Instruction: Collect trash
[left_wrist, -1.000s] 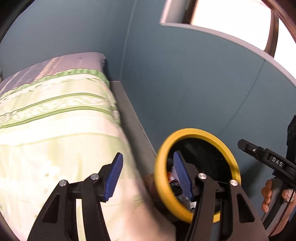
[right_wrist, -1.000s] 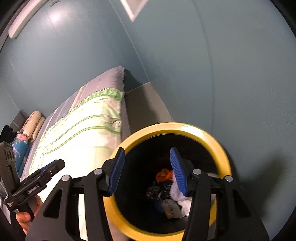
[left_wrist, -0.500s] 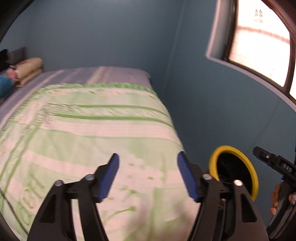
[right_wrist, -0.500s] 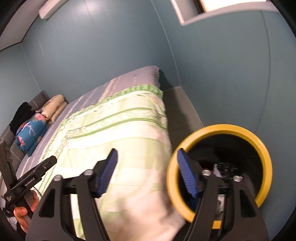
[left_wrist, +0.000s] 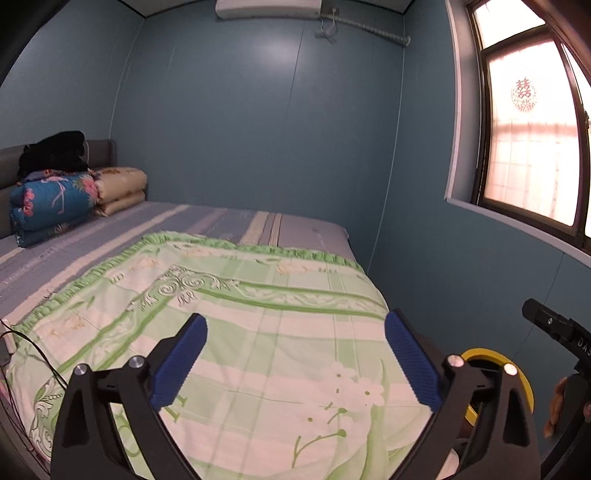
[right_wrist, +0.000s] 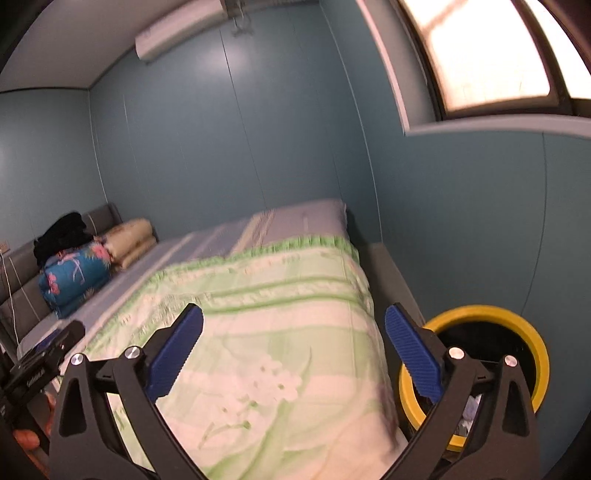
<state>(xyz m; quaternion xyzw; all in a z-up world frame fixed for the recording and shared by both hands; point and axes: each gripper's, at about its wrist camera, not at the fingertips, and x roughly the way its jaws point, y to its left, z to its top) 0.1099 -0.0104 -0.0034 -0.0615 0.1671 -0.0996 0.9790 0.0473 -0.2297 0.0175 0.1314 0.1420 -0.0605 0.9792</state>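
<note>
Trash bin (right_wrist: 476, 321) — where is it, and what do the tongs hold?

— Nothing. Left tongs (left_wrist: 295, 360) and right tongs (right_wrist: 293, 350) have just been opening and gape wide over the green bedspread (left_wrist: 258, 314); the yellow-rimmed bin stands right of the bed, against the wall.

— Best next step?

— Probably scanning the bed for leftover litter, jaws kept wide.

— Do the views differ?

— Right view shows trash inside the bin; left view shows cables (left_wrist: 33, 354) on the bed's left edge.

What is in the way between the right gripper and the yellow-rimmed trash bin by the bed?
Nothing visible. The right gripper is open and empty, and the trash bin sits on the floor just right of it, between the bed and the wall, mouth uncovered.
</note>
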